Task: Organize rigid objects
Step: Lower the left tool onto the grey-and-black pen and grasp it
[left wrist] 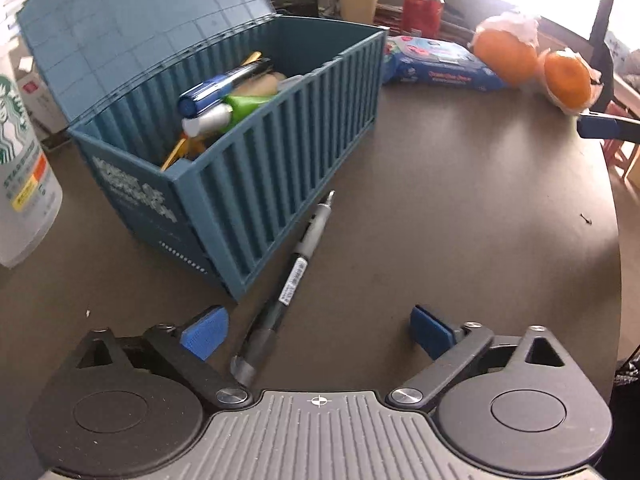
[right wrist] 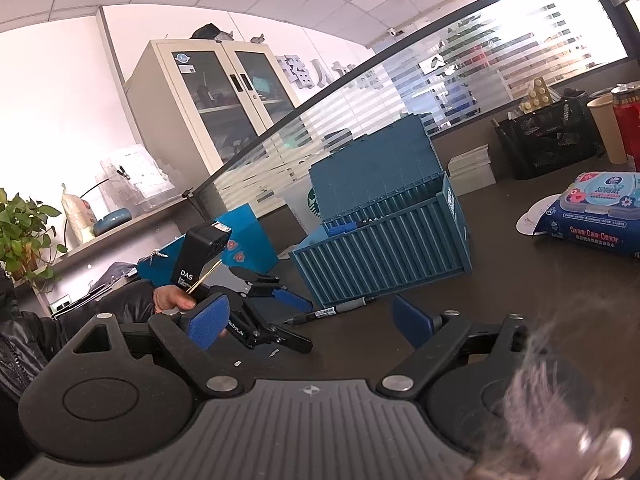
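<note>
A blue container-shaped box stands open on the brown table, lid tilted back, with several pens and markers inside. A black and grey pen lies on the table along the box's front wall. My left gripper is open, low over the table, with the pen's rear end between its pads. In the right wrist view the box and the pen show ahead. My right gripper is open and empty, hovering back from the table. The left gripper shows there beside the pen.
A Starbucks cup stands left of the box. A wet-wipes pack, two oranges, a red can and a paper cup lie behind. A black mesh organizer stands at the back.
</note>
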`<state>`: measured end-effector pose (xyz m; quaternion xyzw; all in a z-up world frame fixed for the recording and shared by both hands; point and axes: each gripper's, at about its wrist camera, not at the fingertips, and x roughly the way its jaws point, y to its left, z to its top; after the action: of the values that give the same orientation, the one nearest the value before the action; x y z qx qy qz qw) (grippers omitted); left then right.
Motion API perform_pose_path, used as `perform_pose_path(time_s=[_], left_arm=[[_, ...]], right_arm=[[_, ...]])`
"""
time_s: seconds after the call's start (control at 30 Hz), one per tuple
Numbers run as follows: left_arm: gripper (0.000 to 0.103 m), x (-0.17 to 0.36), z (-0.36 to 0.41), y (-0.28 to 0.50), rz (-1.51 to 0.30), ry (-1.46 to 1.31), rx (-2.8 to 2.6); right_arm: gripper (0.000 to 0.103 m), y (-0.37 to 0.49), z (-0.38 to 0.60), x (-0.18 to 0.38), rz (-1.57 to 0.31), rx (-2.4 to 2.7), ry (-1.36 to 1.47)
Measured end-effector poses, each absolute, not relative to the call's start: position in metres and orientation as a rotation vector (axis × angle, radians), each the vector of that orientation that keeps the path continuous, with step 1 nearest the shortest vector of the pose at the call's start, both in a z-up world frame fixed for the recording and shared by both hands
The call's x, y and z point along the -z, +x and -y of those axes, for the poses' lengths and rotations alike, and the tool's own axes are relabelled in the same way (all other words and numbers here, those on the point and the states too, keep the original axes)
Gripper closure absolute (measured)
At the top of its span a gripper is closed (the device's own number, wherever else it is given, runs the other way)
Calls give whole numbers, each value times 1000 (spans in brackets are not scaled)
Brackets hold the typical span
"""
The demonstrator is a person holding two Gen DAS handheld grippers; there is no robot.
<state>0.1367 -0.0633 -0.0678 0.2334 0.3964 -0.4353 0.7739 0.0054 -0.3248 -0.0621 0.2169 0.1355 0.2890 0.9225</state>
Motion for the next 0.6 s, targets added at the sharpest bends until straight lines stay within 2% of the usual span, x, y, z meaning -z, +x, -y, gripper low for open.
perform_pose_path(time_s=[0.07, 0.17, 0.43, 0.6], left_arm=[[27, 64, 65, 135, -859, 506, 954], [45, 59, 65, 135, -871, 506, 953], [68, 54, 62, 142, -891, 477, 917], [74, 54, 64, 141, -877, 495, 892]], right_arm=[[14, 5, 324, 63, -279, -595, 445], [13, 5, 323, 63, -278, -599, 443], [12, 3, 326, 64, -271, -601, 452], [12, 2, 328, 64, -267, -602, 455]])
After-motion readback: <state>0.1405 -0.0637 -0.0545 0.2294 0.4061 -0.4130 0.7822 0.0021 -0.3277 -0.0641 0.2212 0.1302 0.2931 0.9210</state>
